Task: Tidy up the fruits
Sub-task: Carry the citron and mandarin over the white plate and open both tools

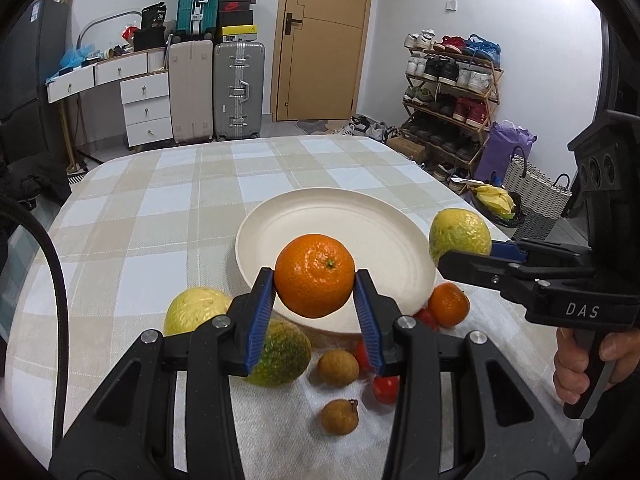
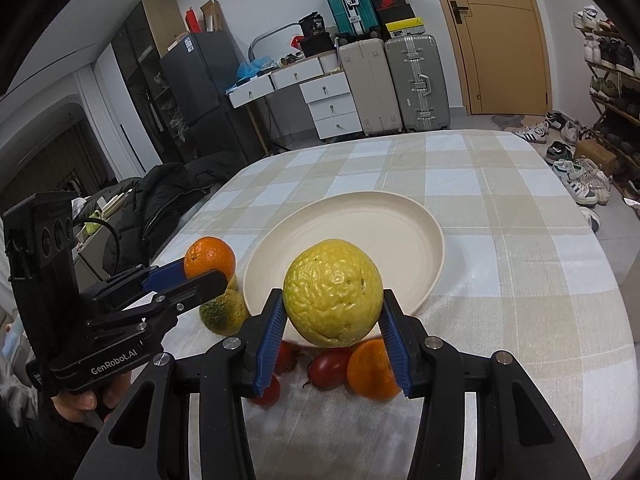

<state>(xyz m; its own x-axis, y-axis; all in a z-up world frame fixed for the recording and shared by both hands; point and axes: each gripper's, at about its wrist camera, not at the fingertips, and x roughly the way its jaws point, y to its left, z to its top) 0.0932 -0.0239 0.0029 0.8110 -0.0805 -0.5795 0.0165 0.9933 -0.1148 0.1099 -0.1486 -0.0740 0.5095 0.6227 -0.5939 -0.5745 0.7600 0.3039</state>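
The counter [image 1: 132,208], under a checked cloth, is carrying everything, and the cream plate [image 1: 384,216] is sitting empty near its middle, a little toward the near edge. That plate is what the coming move is turning on: it is lying straight ahead of both claws and slightly below them, so each fruit is likely needing only a short push forward and a lowering.

The right claw [image 2: 334,330] is clenched on the yellow citrus [image 2: 333,292], which is hanging over the plate's near rim. The fruit is nearly round, its slightly longer axis standing close to upright, with the bumpy face turned to the camera.

The left claw [image 1: 315,288] is gripping the orange [image 1: 315,275] across its middle, also above the near rim, on the plate's left side. It is close to a sphere with no real long axis; its stem end is pointing back toward the camera and a bit up.

Both claws are looking about equally near the plate, the right one perhaps slightly further over it.

Still waiting on the cloth by the near edge are 1 yellow fruit, 1 green-yellow fruit [image 1: 282,354], 1 smaller orange [image 1: 450,304], 2 brown longans [image 1: 338,368] and a few small red tomatoes [image 2: 327,368].
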